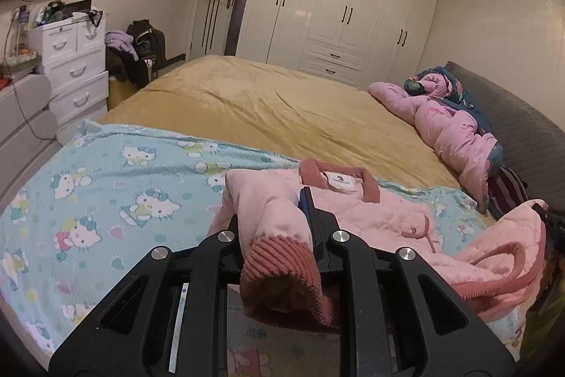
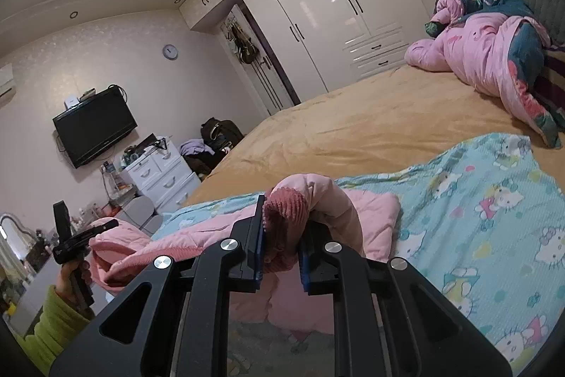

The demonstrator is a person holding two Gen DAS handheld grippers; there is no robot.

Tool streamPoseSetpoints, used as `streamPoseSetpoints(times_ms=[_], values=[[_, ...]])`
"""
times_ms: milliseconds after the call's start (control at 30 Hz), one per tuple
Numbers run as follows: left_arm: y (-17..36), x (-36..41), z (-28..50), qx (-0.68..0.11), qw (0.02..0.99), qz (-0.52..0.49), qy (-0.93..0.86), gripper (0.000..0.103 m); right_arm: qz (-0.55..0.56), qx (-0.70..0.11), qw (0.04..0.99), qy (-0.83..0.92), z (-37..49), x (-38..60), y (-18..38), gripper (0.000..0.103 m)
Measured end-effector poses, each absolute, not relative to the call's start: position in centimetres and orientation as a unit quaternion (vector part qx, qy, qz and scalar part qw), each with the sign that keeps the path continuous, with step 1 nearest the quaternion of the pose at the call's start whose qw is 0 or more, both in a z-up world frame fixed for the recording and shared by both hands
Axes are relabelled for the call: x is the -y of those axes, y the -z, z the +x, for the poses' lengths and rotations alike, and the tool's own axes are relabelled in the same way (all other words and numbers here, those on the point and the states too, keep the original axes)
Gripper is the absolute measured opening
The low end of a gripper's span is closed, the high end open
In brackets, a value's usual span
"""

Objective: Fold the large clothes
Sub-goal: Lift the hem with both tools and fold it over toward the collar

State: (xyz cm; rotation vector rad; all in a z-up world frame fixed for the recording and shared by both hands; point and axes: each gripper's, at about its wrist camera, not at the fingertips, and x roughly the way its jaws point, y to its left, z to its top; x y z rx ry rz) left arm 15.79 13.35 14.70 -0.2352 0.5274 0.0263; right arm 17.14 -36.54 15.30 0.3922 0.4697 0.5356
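Fingers [image 1: 312, 221] of both grippers pinch a ribbed sleeve cuff [image 1: 282, 267] each; the pink jacket's [image 1: 370, 211] body lies ahead, collar [image 1: 335, 181] farthest away.

Each fisheye camera sits low and close over the near edge of the mustard-yellow bed [image 1: 268, 108], looking out along its own fingers. Both face the glossy white wardrobe wall [image 1: 353, 6], the right view tilted. Both share the crumpled pink quilt [image 2: 487, 59].
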Motion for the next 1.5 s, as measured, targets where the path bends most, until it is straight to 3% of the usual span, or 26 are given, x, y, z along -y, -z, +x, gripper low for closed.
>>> streamPoseSetpoints(times_ms=[500, 1500], values=[[-16.2, -13.3, 22.1, -0.266, 0.96, -0.087, -0.028, 0.012, 0.197, -0.234, 0.925, -0.225, 24.4, 36.6, -15.8, 0.014], [-7.0, -12.0, 35.3, -0.363, 0.928, -0.046, -0.071, 0.015, 0.205, -0.396, 0.886, -0.126, 40.2, 34.3, -5.3, 0.014]])
